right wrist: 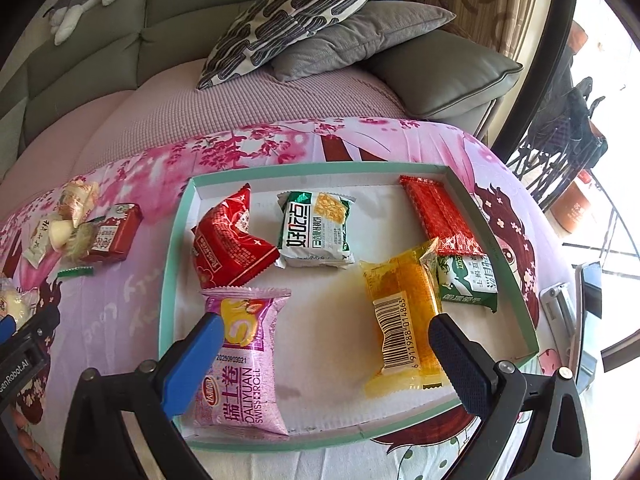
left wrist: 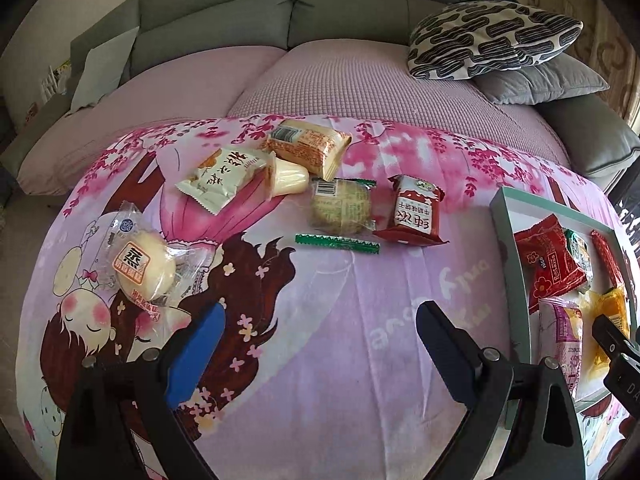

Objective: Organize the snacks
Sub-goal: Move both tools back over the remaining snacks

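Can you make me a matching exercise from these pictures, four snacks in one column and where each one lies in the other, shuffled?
Snacks
1. pink Swiss roll pack
2. steamed bun pack
3. thin green stick pack
4. long red wafer pack

Places
A. cloth, just before the round cake
B. tray, near left corner
C. tray, far right side
D. cloth, far left, alone

Pairs: 1-B, 2-D, 3-A, 4-C

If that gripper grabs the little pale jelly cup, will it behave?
The jelly cup lies on its side against other packets, so a nudge would probably roll it. Its smooth tapered plastic looks slippery, likely to squirt from the open left gripper. It seems stiff, not floppy.
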### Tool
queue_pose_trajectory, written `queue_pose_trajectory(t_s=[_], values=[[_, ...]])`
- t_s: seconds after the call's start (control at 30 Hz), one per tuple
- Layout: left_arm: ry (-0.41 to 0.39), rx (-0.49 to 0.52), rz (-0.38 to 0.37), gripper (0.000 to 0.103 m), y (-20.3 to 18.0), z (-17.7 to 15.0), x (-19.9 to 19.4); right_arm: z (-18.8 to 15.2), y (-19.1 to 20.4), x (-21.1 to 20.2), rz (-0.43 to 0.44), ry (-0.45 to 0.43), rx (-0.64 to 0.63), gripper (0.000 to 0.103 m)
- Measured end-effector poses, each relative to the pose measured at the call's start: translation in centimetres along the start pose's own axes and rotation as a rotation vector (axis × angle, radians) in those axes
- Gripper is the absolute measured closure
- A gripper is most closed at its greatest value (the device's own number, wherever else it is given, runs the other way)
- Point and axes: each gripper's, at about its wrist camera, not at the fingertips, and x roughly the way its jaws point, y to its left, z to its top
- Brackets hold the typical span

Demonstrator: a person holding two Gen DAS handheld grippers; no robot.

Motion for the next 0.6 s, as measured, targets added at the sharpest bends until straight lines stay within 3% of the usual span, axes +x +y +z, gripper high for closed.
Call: queue_pose_trajectory(t_s=[0.2, 0.6], values=[[-0.022, -0.056, 0.024, 0.006, 2.4, 0.3, -0.7, -0.2, 2.1, -0.1, 0.011, 0.001, -0.037, 0.000], [-0.043, -0.200, 0.115, 0.006, 9.4, 0.0, -1.8, -1.5, 9.7, -0.5, 0.115, 0.012, -0.155, 0.000]])
